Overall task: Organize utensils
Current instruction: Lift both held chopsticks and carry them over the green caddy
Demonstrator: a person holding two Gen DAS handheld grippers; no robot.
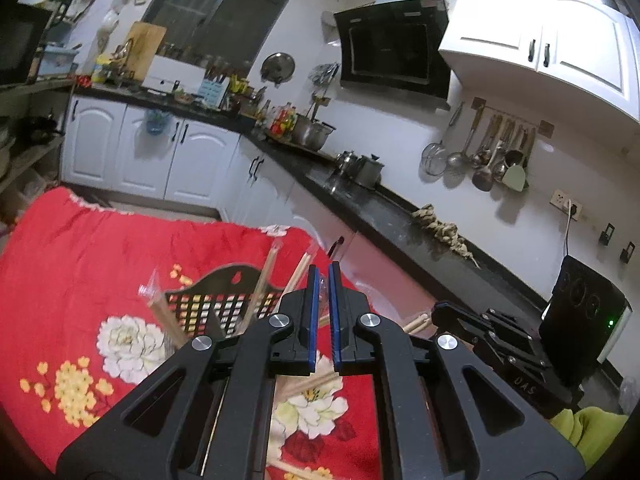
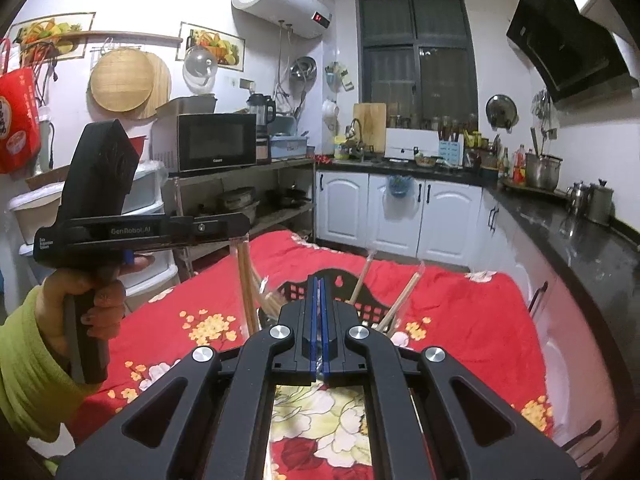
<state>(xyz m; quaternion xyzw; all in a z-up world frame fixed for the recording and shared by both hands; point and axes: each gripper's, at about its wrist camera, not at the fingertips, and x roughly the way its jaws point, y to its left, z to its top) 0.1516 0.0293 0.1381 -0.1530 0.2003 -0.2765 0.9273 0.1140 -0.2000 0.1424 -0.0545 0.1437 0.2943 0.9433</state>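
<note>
Both tongs are clamped on clear-wrapped chopsticks, the left gripper (image 1: pixel 324 280) and right gripper (image 2: pixel 320 292) each hovering just above the black basket (image 2: pixel 352 286) at frame centre, chopsticks near-upright.

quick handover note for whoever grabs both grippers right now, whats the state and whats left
Left gripper: jaws shut on a clear plastic wrapper, raised above the table.
Right gripper: jaws shut, a bit of clear plastic pinched between the pads too.
Black utensil basket sits on the red floral cloth, in front of both grippers. Several wrapped chopsticks already stand in it, leaning different ways.
More chopsticks lie loose on the cloth below the left gripper.
Left to do: settle what each gripper holds, then move the loose chopsticks into the basket. Whether a chopstick hangs in either wrapper cannot be told.
</note>
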